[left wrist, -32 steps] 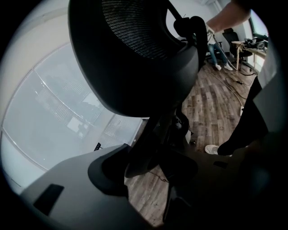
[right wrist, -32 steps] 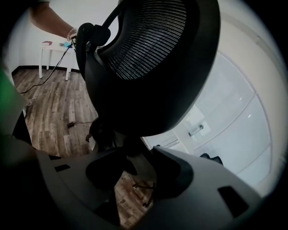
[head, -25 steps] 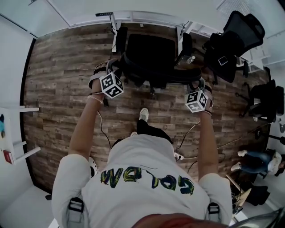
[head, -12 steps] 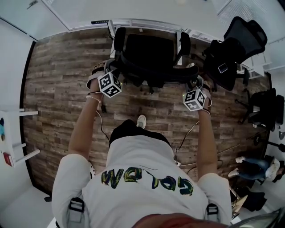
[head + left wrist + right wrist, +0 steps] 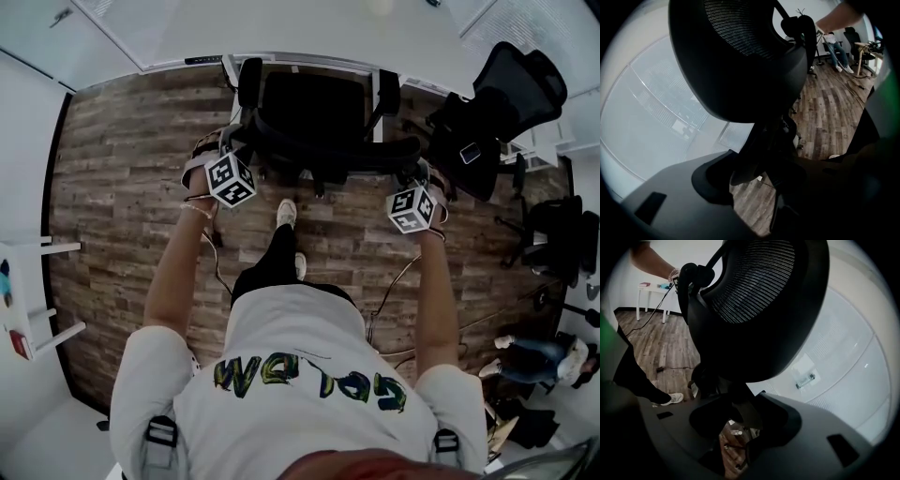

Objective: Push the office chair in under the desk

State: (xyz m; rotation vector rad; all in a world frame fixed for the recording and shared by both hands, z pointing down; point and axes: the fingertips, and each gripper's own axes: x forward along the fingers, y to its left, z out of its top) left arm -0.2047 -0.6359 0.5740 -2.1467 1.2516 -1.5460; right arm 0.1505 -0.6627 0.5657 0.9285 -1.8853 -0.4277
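Note:
In the head view the black office chair (image 5: 314,108) faces the white desk (image 5: 281,28), its seat front at the desk's edge and both armrests beside the desk legs. My left gripper (image 5: 231,142) clasps the left end of the curved backrest (image 5: 328,155), and my right gripper (image 5: 413,171) clasps the right end. In the left gripper view the mesh backrest (image 5: 740,56) fills the top, with its frame running down between the jaws of the left gripper (image 5: 761,173). The right gripper view shows the same backrest (image 5: 754,301) and its frame inside the right gripper (image 5: 736,423).
A second black chair (image 5: 502,94) stands close at the right, and a third (image 5: 562,220) further right. Cables (image 5: 394,291) trail over the wood floor. A small white table (image 5: 28,291) is at the left. My foot (image 5: 286,214) is just behind the chair base. A person (image 5: 539,352) sits at lower right.
The chair has rolled forward toward the desk with both grippers following on the backrest. My foot has stepped forward behind the chair base.

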